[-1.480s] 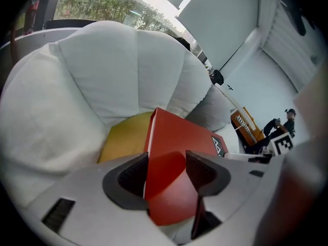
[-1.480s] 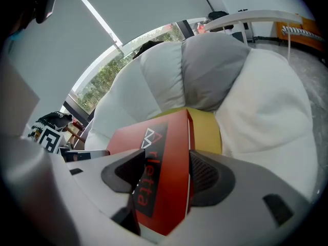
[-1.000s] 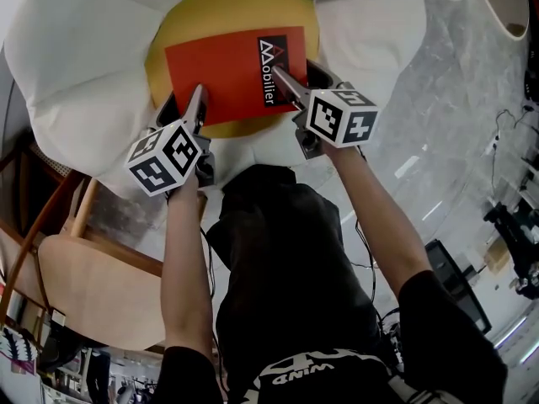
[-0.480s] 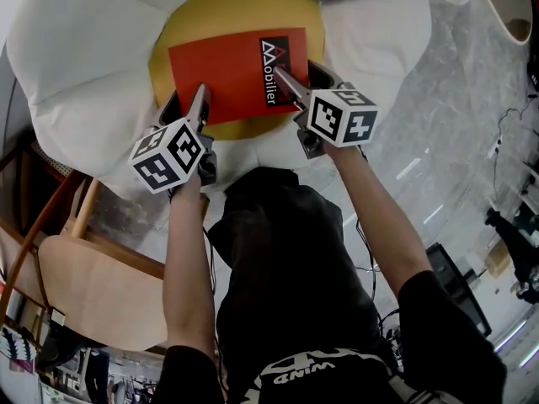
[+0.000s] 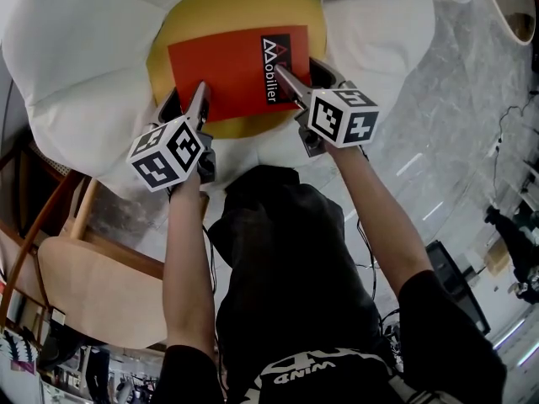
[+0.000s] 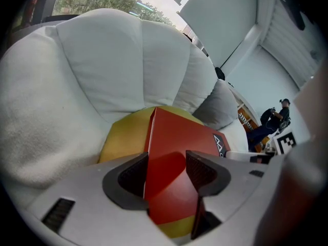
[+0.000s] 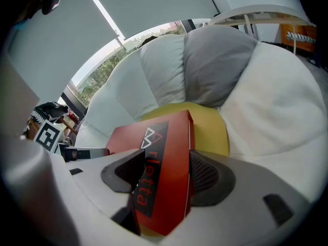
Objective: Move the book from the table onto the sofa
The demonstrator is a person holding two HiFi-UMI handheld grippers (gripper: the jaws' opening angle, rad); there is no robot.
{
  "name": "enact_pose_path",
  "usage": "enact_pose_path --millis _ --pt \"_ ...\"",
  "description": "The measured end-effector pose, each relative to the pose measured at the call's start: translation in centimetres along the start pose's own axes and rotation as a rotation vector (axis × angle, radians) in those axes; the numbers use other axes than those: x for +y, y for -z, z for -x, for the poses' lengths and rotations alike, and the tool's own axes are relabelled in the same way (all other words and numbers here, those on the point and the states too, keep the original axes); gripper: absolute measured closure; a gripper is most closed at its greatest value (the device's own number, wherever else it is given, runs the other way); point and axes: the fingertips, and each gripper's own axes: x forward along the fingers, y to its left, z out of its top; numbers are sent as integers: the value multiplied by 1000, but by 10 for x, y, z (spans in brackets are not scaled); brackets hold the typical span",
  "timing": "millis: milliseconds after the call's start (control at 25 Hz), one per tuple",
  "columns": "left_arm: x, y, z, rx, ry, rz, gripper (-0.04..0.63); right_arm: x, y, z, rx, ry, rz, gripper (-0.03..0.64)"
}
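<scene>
Book [image 5: 223, 70] (thin, red, rectangular) overlies round yellow cushion [image 5: 221, 8].

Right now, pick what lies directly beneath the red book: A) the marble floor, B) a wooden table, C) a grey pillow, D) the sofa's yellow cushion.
D: the red book lies over the yellow cushion, ringed by white sofa cushions, with the left gripper and right gripper clamped on it.

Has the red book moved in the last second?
No. Measured against the yellow cushion, the red book sits in the same spot, with no noticeable shift either way.
</scene>
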Motion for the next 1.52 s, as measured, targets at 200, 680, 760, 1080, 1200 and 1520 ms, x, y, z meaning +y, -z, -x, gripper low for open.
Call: enact_pose_path --millis 200,680,760,1080,1200,1520 --pt "1 -1 3 18 -20 -31 356 -2 -2 4 5 20 24 353" --pt "-13 -14 55 20 -53 -18 356 12 -14 45 37 35 40 365" --pt "-23 -14 65 29 -48 -20 356 23 -16 56 44 27 39 382" --pt "-67 -27 114 55 -25 -26 455 72 -36 101 46 4 51 564" --pt "-85 -29 136 64 -21 -31 513 89 -40 122 47 13 39 593" --pt "-126 -40 199 89 13 24 586 140 -37 176 97 2 -52 617"
